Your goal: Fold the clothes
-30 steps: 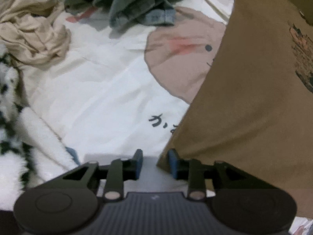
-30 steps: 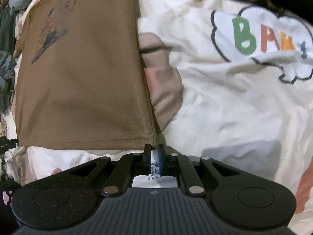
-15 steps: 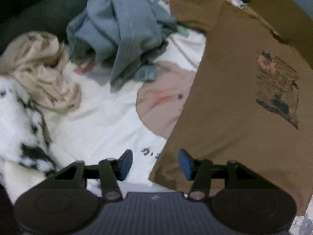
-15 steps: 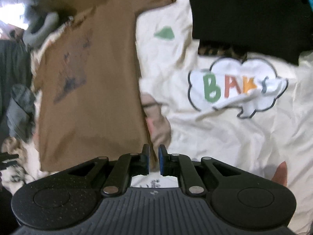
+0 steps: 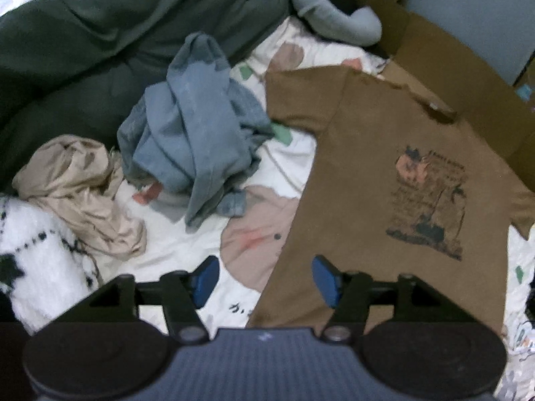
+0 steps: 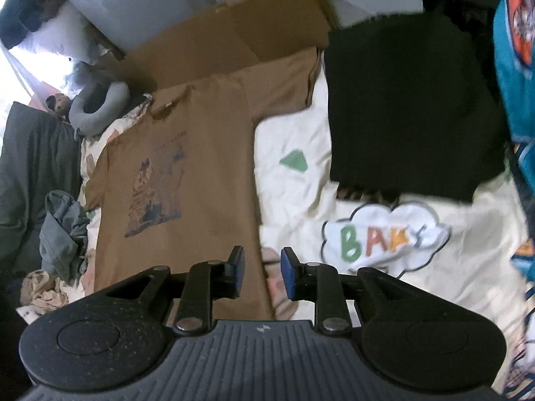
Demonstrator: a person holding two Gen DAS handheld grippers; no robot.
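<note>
Both my left gripper [image 5: 264, 280] and right gripper [image 6: 262, 272] hang spread and empty over the brown T-shirt [image 5: 384, 200] lying flat just ahead, soft and limp, best pinched at its 2 hem corners.

**Clothes spread over the printed sheet**

Seen from the left wrist, the brown printed T-shirt [image 5: 384, 173] lies flat on the white cartoon-print bedsheet [image 5: 187, 244], at two o'clock. The crumpled blue-grey garment [image 5: 194, 140] is heaped at eleven o'clock, the crumpled beige garment [image 5: 80, 183] at ten. From the right wrist, the folded black garment [image 6: 411, 107] lies at one o'clock, right of the T-shirt [image 6: 187, 180].
</note>
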